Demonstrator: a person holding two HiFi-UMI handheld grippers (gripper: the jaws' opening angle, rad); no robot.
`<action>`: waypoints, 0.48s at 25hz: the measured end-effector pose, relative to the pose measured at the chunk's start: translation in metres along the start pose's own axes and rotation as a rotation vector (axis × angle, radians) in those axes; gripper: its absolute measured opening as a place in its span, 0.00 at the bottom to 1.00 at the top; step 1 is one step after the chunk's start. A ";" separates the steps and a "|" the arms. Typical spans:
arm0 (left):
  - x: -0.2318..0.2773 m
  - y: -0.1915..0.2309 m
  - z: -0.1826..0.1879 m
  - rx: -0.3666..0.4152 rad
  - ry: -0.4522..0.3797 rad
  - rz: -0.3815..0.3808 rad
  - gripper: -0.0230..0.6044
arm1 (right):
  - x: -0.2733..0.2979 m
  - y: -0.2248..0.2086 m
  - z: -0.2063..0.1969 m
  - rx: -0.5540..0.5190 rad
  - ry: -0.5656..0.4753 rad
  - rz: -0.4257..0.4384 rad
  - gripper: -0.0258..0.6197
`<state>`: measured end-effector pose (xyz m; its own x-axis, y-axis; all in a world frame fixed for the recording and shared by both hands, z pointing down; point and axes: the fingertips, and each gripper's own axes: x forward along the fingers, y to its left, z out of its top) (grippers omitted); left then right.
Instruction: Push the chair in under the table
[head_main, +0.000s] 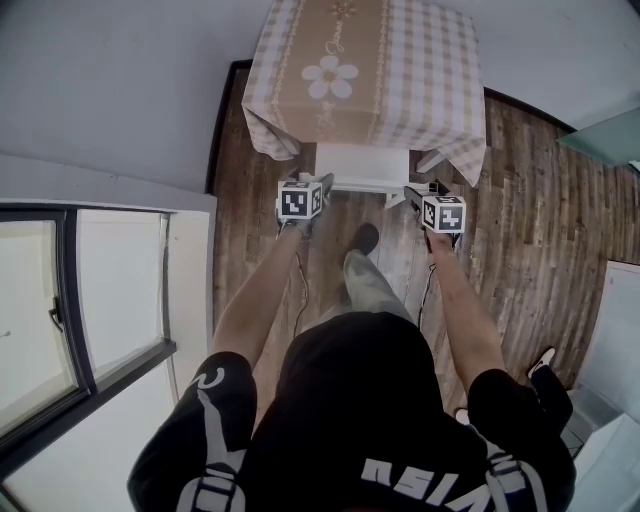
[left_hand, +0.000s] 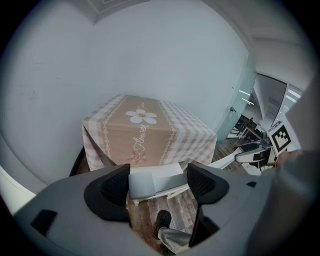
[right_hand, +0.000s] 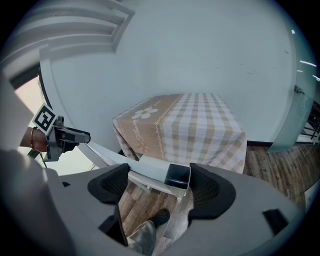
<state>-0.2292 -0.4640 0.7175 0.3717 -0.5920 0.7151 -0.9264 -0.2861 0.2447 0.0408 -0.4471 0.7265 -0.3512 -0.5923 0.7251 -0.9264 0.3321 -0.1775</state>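
Observation:
A white chair (head_main: 362, 165) stands at the near side of a table (head_main: 368, 70) draped in a beige checked cloth with a daisy, its seat partly under the cloth's edge. My left gripper (head_main: 324, 184) is at the left end of the chair's top rail (left_hand: 146, 182), which lies between the open jaws, against the left one. At the rail's right end is my right gripper (head_main: 411, 194), also open; the rail's hollow end (right_hand: 177, 176) lies against its right jaw. In each gripper view the other gripper shows along the rail: the right gripper (left_hand: 257, 156), the left gripper (right_hand: 60, 136).
The person's shoe (head_main: 366, 238) is planted on the wooden floor (head_main: 520, 210) just behind the chair. A white wall (head_main: 110, 90) and a window (head_main: 80, 300) close off the left side. The table stands against the far wall. Glass panels (left_hand: 280, 107) stand to the right.

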 end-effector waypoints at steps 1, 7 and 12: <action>0.003 0.001 0.003 0.001 0.001 -0.002 0.60 | 0.002 -0.001 0.002 0.003 0.004 -0.002 0.66; 0.018 0.008 0.019 0.006 0.006 -0.006 0.60 | 0.015 -0.009 0.015 0.010 0.001 -0.012 0.66; 0.032 0.012 0.035 0.008 0.013 -0.009 0.60 | 0.025 -0.016 0.028 0.021 0.011 -0.017 0.66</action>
<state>-0.2264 -0.5127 0.7202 0.3788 -0.5798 0.7214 -0.9227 -0.2974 0.2455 0.0432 -0.4881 0.7286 -0.3343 -0.5896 0.7352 -0.9348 0.3065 -0.1793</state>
